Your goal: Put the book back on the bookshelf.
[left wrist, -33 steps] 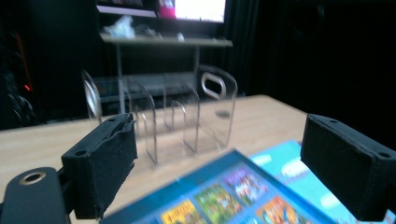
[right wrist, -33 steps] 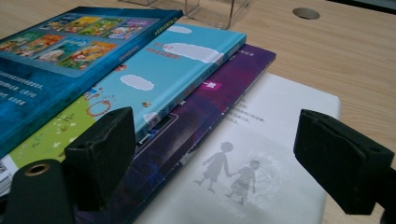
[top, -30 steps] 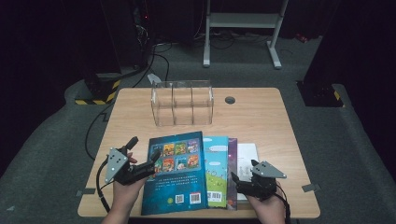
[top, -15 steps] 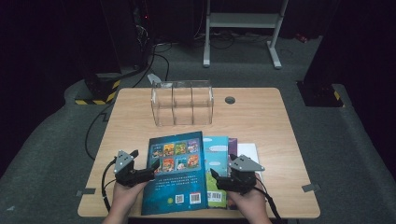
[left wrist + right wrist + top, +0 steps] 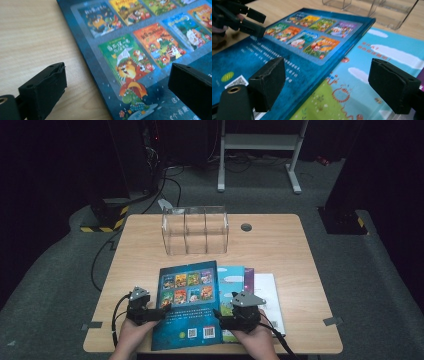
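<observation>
Book [image 5: 186, 310] lies between left tongs [image 5: 162, 311] and right tongs [image 5: 218, 316].

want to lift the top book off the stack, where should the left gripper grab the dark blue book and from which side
Grip the dark blue book by its free left edge, coming in level from the bare table side. It lies flat on top, its right part overlapping the light blue book, so that left edge is clear. The left gripper already stands open astride that edge, one jaw over wood, one over the cover.

The dark blue book [image 5: 186, 310] hides much of the light blue book [image 5: 234, 285] beneath; its cover text is too small to read.
</observation>
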`<control>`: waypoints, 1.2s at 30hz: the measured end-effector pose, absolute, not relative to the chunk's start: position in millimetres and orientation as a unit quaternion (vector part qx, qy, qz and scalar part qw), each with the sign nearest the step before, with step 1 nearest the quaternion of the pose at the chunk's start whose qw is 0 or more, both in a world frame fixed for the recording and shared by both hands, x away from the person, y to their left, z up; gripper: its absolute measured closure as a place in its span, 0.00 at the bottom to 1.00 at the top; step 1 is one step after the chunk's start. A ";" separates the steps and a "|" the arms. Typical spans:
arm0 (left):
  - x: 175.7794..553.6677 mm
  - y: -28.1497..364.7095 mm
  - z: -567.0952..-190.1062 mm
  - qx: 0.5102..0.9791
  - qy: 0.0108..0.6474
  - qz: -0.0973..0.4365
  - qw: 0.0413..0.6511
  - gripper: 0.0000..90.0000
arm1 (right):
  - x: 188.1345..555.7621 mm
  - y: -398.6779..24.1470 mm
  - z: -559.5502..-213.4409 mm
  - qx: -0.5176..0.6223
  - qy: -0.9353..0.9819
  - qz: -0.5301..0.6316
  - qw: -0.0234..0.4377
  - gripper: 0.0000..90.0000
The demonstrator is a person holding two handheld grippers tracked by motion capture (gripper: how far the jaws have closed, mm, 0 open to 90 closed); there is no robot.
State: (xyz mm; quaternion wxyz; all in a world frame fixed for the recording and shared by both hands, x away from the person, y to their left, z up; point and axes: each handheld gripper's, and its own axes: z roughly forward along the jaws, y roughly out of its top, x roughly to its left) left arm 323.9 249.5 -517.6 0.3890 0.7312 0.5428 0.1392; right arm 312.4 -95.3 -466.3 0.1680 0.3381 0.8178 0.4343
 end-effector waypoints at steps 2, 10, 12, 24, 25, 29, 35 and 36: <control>324.2 248.3 -519.0 0.733 0.545 0.132 0.384 0.02 | 310.4 -96.4 -467.8 0.340 0.818 0.432 0.168 0.18; 325.2 246.8 -521.5 0.733 0.539 0.092 0.404 0.07 | 310.8 -107.5 -468.9 0.350 0.819 0.425 0.164 0.15; 324.9 242.4 -521.7 0.738 0.533 0.092 0.404 0.06 | 311.8 -111.0 -469.3 0.354 0.816 0.425 0.166 0.14; 324.3 240.0 -521.3 0.737 0.534 0.096 0.402 0.04 | 312.4 -124.0 -473.6 0.375 0.805 0.427 0.173 0.16; 324.3 239.9 -521.2 0.737 0.534 0.097 0.402 0.04 | 312.7 -124.8 -473.7 0.374 0.805 0.427 0.175 0.16; 323.7 239.4 -520.4 0.737 0.533 0.098 0.405 0.06 | 312.9 -127.6 -473.5 0.380 0.801 0.431 0.170 0.16; 321.4 233.2 -518.7 0.741 0.515 0.102 0.419 0.16 | 312.9 -128.9 -473.7 0.381 0.800 0.432 0.170 0.16; 321.1 232.2 -518.6 0.742 0.513 0.101 0.420 0.17 | 312.7 -128.9 -473.6 0.382 0.799 0.432 0.170 0.17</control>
